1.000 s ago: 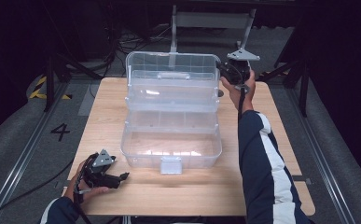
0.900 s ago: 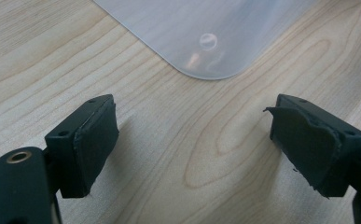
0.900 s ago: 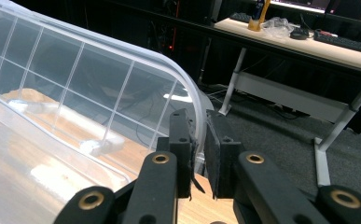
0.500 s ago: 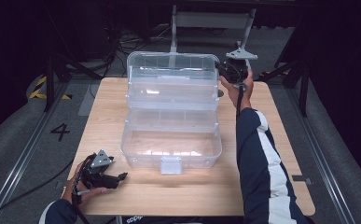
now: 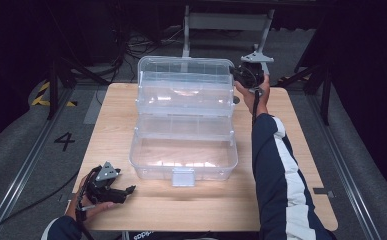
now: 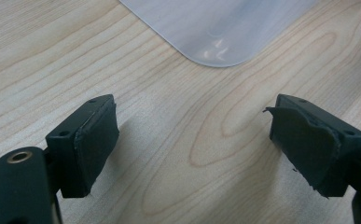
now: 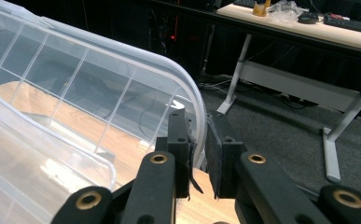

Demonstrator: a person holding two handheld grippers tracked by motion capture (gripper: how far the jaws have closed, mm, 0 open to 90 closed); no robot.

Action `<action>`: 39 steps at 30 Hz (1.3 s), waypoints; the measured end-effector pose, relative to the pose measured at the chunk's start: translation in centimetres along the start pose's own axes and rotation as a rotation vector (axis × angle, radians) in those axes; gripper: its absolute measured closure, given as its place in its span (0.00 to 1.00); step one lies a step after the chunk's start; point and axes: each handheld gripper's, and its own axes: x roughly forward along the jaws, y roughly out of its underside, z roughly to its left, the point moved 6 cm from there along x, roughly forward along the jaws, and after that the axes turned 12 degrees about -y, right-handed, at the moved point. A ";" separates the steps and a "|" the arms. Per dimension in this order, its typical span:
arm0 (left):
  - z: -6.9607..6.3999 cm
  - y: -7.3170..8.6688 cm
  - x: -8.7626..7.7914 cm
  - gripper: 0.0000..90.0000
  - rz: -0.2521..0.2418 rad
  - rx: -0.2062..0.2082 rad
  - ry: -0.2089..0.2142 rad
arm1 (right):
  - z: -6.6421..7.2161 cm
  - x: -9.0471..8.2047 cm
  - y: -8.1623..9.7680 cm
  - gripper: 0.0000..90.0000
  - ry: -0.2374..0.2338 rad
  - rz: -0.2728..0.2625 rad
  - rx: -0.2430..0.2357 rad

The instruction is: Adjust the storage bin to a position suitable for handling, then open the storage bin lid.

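Our right tongs (image 7: 197,154) pinch the lid (image 7: 122,84) rim of the open box (image 5: 183,155) mid-table (image 5: 291,150); left tongs (image 6: 192,149) rest wide open, empty. Closing the lid seems ahead.

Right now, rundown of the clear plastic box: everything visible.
The clear plastic box is a see-through tiered organiser standing open mid-table: deep bottom bin with a front latch, stepped upper trays, and a grid-divided lid raised at the back. It looks empty. The right gripper is clamped on the lid's rim; the left gripper rests apart, open.
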 end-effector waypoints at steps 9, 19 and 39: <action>0.0 0.1 -0.1 0.17 0.004 -0.002 -0.004 | -0.4 0.9 0.4 0.90 0.005 0.022 0.009; 0.0 0.0 0.0 0.17 0.000 -0.009 0.000 | -1.0 2.0 1.1 0.90 -0.005 0.045 0.025; 0.0 0.0 -0.1 0.17 0.006 -0.012 -0.006 | -1.8 4.3 2.9 0.90 0.004 0.138 0.043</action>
